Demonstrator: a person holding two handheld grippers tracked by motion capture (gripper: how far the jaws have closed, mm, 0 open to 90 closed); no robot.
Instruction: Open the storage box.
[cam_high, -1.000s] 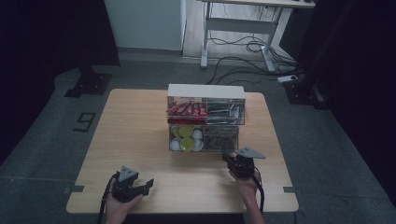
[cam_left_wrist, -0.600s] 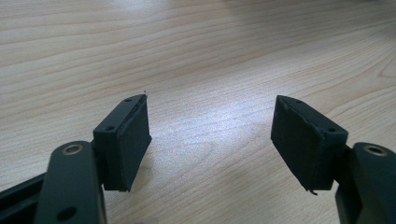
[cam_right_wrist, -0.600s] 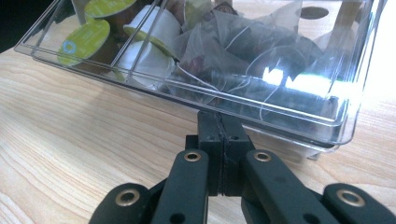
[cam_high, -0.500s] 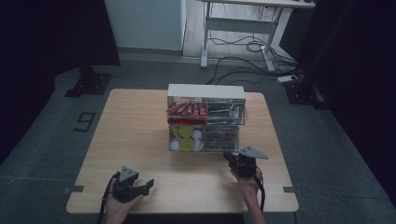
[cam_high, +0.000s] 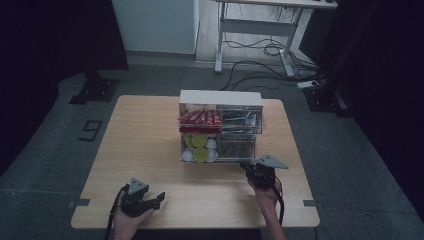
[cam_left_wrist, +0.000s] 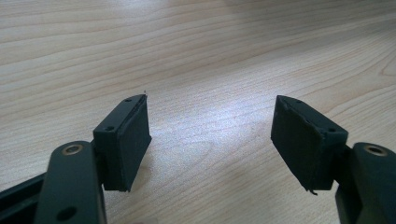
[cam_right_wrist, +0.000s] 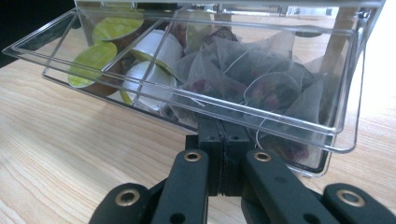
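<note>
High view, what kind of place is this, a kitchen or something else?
Probably a lab or recording studio, not a kitchen: a lone wooden table on grey carpet with dark curtains around, loose cables under a desk behind, and a clear organizer of tea and coffee items.
</note>
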